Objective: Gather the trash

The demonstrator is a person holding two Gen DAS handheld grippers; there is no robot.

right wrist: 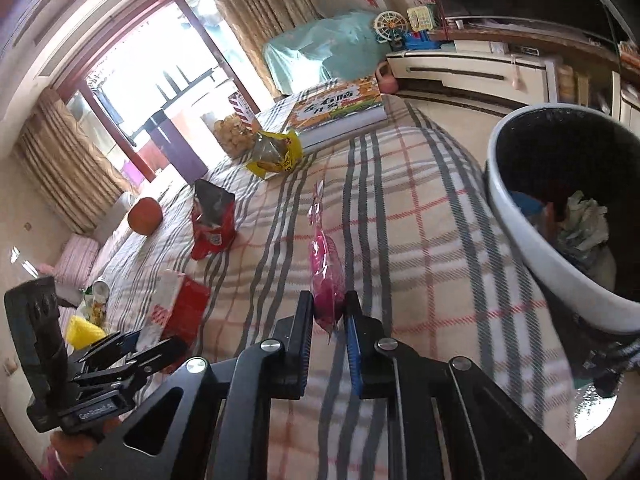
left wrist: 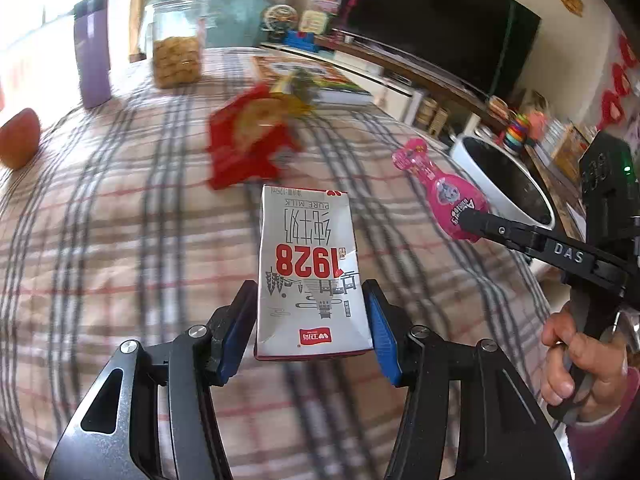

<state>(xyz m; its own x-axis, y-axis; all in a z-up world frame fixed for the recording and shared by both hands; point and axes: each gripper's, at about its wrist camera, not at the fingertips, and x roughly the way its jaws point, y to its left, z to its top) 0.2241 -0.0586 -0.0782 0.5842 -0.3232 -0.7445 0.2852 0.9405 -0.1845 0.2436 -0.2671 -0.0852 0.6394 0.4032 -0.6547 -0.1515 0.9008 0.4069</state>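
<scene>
Right wrist view: right gripper (right wrist: 329,314) clamped on pink wrapper (right wrist: 326,268), long axis running forward from the fingers; white bin (right wrist: 532,248) just right, nearer this hand. Left gripper (left wrist: 310,322) holds milk carton (left wrist: 310,276), farther from bin.

Bin (right wrist: 532,240) beside table (right wrist: 420,200) (right) — wrappers (right wrist: 212,220) atop

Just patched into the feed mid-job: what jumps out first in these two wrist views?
The milk carton clamped in the left gripper fills the middle of the left wrist view, above the plaid cloth. The right gripper pinches a pink wrapper, with the white trash bin just to its right, already holding crumpled waste.
</scene>
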